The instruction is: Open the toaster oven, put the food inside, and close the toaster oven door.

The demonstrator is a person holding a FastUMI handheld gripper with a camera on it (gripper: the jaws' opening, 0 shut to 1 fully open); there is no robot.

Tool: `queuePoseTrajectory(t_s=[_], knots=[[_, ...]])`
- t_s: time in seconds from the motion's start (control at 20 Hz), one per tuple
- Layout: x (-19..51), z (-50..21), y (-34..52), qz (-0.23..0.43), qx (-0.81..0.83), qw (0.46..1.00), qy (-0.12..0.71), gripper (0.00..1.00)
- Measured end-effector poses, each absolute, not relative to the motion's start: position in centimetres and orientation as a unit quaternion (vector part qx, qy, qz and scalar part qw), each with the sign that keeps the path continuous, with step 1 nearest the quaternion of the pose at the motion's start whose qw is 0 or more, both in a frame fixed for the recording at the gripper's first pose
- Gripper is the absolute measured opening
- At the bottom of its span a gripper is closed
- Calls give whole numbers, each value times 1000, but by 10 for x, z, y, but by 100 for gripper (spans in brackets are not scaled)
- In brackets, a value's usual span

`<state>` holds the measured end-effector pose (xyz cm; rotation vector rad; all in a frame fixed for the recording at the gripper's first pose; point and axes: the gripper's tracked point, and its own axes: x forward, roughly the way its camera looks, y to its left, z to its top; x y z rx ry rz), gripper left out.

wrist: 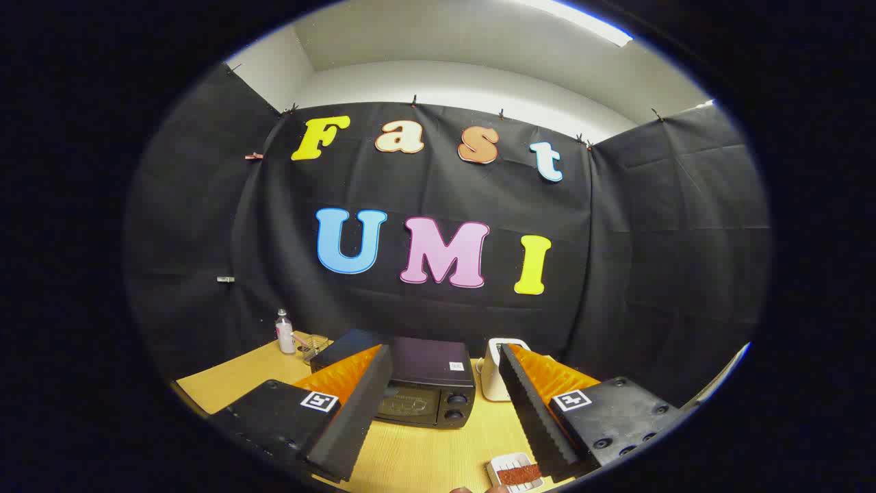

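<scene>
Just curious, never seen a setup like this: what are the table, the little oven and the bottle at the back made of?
Table: looks like pale wood or laminate, with fine grain lines and a matte finish. Oven: likely dark painted metal with a faintly shiny glass door. Bottle: seems clear plastic, too small to be sure. The claw is open, holding nothing.

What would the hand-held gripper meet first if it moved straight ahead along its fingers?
Probably the closed toaster oven on the table: it sits ahead of the open hand-held gripper, though depth is unclear.
</scene>
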<state>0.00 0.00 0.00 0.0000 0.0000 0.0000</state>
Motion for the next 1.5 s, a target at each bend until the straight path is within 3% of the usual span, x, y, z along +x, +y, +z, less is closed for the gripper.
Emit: queuePoseTrajectory(t_s=[0.8,1.5], knots=[[9,-50,9,-3,35,997,75,97],[97,-106,68,20,60,987,150,98]])
